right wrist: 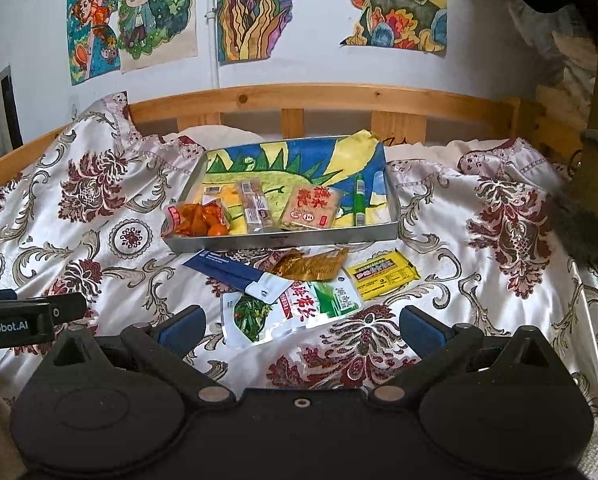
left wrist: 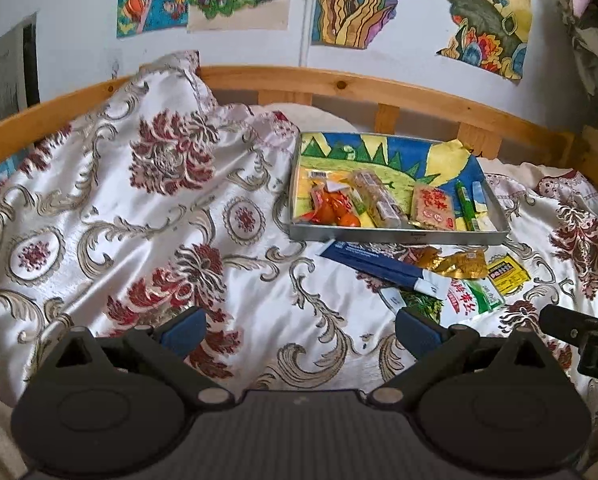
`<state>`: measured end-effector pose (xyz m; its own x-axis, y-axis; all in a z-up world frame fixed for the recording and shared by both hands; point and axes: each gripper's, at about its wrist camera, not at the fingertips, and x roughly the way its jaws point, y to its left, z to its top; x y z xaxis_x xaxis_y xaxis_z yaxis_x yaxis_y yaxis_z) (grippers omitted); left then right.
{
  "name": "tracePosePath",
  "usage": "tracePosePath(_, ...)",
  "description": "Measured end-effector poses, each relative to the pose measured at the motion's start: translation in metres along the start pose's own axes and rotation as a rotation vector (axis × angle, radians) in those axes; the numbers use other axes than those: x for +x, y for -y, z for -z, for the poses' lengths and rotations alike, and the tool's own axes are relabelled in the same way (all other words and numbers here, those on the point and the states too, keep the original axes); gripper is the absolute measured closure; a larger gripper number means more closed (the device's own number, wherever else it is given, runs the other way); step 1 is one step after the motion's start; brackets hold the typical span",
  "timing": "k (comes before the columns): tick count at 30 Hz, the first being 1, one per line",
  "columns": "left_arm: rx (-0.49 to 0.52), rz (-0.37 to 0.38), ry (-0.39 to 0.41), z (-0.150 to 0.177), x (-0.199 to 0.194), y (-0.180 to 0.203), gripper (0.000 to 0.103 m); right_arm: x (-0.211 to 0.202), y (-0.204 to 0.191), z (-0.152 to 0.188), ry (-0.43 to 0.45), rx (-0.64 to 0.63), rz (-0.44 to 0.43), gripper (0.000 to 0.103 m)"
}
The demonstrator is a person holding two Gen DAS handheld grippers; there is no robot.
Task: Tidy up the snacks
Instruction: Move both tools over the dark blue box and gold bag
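Bedspread [right wrist: 99,216]: a shiny white cover with maroon flowers and grey scrolls is spread under both claws; it is bunched high ahead-left of the left claw, and what lies beneath the folds is hidden.
Wall drawings [right wrist: 135,20]: coloured pictures are seen far ahead above the wooden rail [right wrist: 339,96]; their tops are cut off by the frame edge.
Metal tray [right wrist: 283,238]: set ahead of the right claw and ahead-right of the left one, lined with a painted sheet; its far rim is partly covered by a yellow flap.
Snacks in tray: an orange packet [right wrist: 195,220] hangs over the near-left corner, then a clear-wrapped bar [right wrist: 255,204], a pale square packet with red characters [right wrist: 311,208] and a green stick [right wrist: 359,198]; smaller print cannot be read.
Snacks on the cover: just ahead of the right claw lie a green-and-white pouch [right wrist: 295,312], a blue-and-white packet [right wrist: 235,276] overlapping it, a gold wrapper [right wrist: 311,266] and a yellow packet [right wrist: 383,274].
Right claw [right wrist: 299,326]: the fingers are spread wide, nothing between them; in the left view only its tip is seen at the right edge.
Left claw [left wrist: 299,330]: the fingers are spread wide over bare cover, nothing held.
Right edge: dark, blurred shapes cannot be made out.
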<state>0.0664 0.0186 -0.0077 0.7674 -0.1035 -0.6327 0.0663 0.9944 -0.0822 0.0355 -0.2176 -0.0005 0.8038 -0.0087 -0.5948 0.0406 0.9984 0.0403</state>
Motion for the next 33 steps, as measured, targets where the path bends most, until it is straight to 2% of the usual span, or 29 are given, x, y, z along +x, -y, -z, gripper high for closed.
tracePosePath(3, -0.025, 0.042, -0.046, -0.002, 0.007, -0.004, 0.001, 0.003, 0.002, -0.001, -0.011, 0.009, -0.002, 0.001)
tracePosePath(12, -0.021, -0.002, -0.106, -0.007, 0.019, -0.002, 0.001, 0.010, 0.004, -0.005, -0.042, 0.019, -0.029, 0.001)
tracePosePath(24, 0.038, -0.019, -0.151, -0.021, 0.035, 0.004, 0.001, 0.020, 0.011, -0.023, -0.017, 0.026, -0.018, 0.001)
tracePosePath(33, 0.062, 0.013, -0.184, -0.032, 0.057, 0.006, 0.001, 0.040, 0.014, -0.041, -0.034, -0.011, -0.100, 0.001)
